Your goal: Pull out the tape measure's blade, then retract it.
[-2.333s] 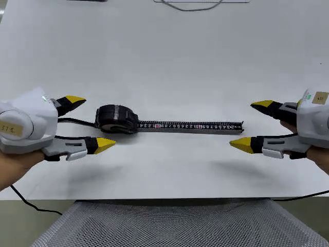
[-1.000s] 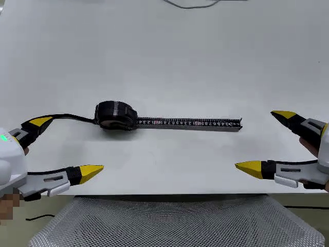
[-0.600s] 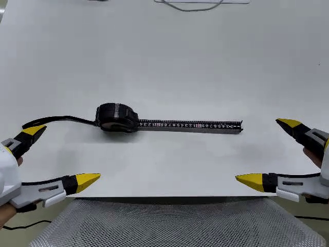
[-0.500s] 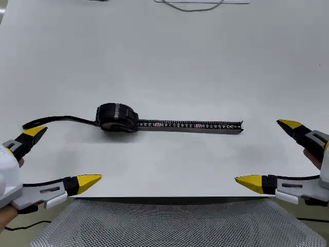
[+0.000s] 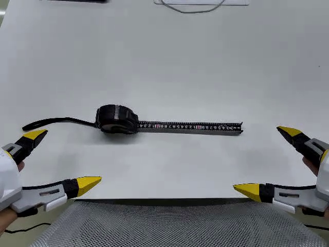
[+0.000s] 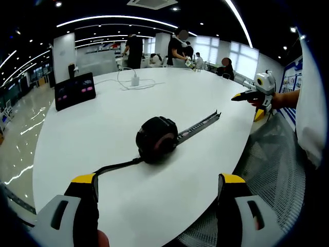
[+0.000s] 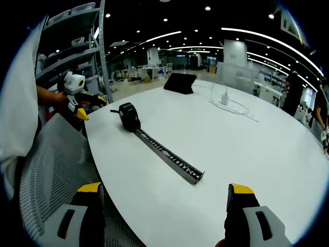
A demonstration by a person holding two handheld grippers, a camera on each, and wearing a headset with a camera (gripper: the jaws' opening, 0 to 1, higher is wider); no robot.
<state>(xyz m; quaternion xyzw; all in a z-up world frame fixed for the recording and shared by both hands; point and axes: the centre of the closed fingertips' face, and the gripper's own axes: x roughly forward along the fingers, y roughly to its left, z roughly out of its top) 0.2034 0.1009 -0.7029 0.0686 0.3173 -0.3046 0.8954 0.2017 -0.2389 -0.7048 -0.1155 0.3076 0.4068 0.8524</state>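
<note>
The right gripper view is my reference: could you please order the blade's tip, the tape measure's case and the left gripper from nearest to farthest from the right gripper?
1. The blade's tip, lying just ahead of the right gripper.
2. The case, farther up the blade, toward the view's upper left.
3. The left gripper, beyond the case, at the view's left.

Left tool (image 5: 70,156) and right tool (image 5: 258,158), jaws spread wide.
</note>
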